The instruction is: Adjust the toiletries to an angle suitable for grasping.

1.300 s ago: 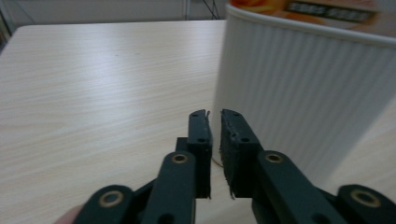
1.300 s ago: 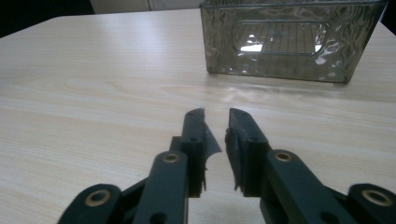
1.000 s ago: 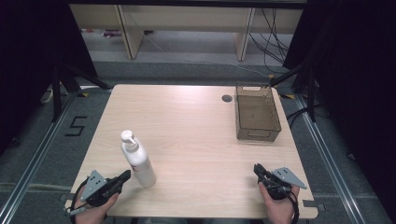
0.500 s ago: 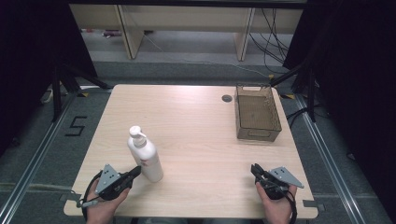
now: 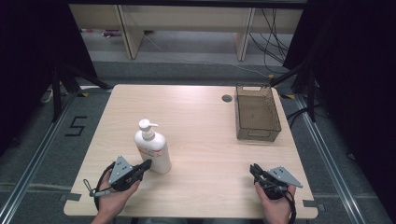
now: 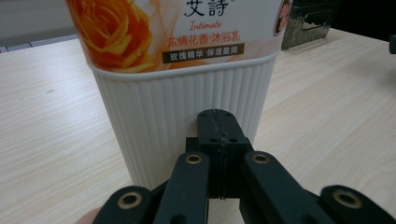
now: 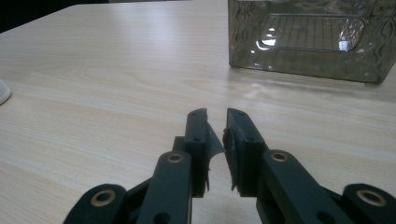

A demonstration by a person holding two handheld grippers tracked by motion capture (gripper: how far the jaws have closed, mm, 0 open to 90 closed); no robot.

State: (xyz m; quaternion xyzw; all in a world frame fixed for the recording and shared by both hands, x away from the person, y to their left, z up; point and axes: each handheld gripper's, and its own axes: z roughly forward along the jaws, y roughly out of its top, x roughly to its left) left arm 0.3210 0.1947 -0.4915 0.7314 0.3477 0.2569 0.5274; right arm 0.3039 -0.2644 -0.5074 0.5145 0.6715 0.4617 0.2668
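Observation:
A white pump bottle [image 5: 153, 149] with an orange rose label stands upright on the left part of the wooden table [image 5: 201, 126]. My left gripper [image 5: 148, 164] is shut, with nothing between its jaws. Its tips press against the bottle's ribbed lower wall [image 6: 154, 116], as the left gripper view shows with the left gripper [image 6: 216, 114] close up. At the table's front right, my right gripper [image 5: 253, 167] lies low over the wood. In the right gripper view its jaws [image 7: 217, 113] stand almost together with only a thin slit and hold nothing.
A clear brownish plastic basket [image 5: 256, 135] stands at the back right, seen also ahead of the right gripper as the basket [image 7: 303, 51]. A round cable hole [image 5: 227, 98] sits in the table's back edge area. Dark curtains and floor rails flank the table.
The bottle has slid to the right and a little away from the front edge, with my shut left gripper following against its base. The right hand has stayed put.

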